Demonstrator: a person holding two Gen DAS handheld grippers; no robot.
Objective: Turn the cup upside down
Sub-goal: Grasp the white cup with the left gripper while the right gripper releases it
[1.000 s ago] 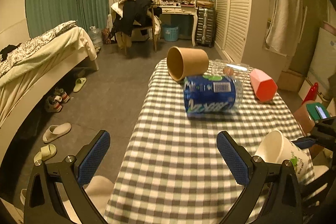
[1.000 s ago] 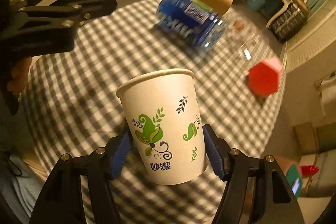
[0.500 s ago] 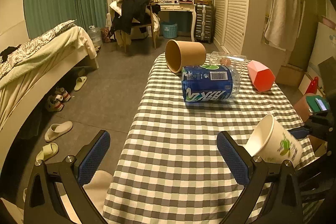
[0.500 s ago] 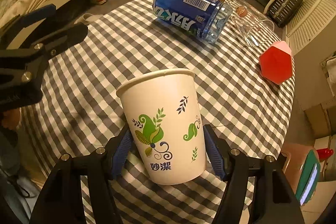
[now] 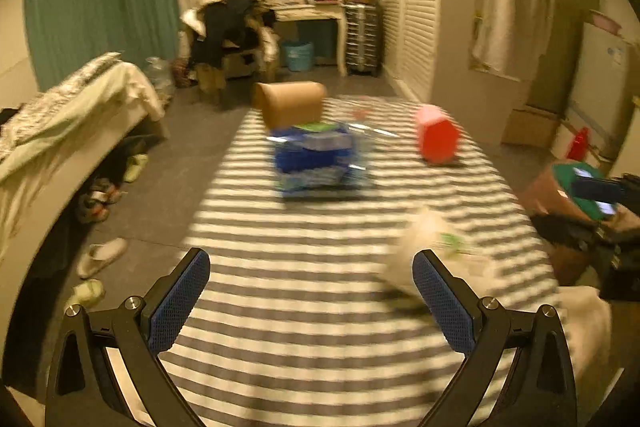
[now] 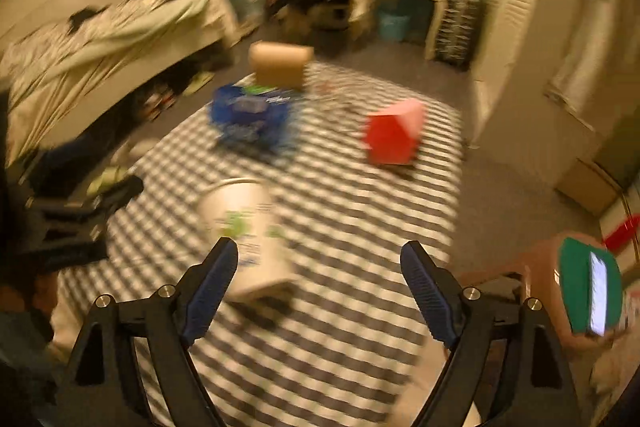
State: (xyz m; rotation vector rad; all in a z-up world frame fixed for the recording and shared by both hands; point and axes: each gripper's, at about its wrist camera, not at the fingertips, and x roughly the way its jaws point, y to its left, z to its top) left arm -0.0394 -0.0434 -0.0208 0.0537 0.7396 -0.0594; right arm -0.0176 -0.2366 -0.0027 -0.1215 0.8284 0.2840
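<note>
The white paper cup point(image 6: 248, 227) with green leaf print is on the checked tablecloth point(image 6: 352, 227), blurred by motion. It leans, and I cannot tell which end is down. My right gripper point(image 6: 318, 283) is open and empty, its left finger close to the cup. In the left wrist view the cup point(image 5: 428, 247) is a pale blur just behind the right finger of my left gripper point(image 5: 310, 301), which is open and empty above the near table edge.
A blue-labelled bottle point(image 5: 316, 159), a brown paper cup point(image 5: 290, 103) on its side, a clear glass and a red hexagonal cup point(image 5: 436, 135) lie at the far end of the table. A stool with a green item point(image 6: 584, 287) stands at the right. A bed point(image 5: 60, 123) is at the left.
My right gripper has opened and let go of the paper cup, which is now on the table. Both views are blurred by fast motion.
</note>
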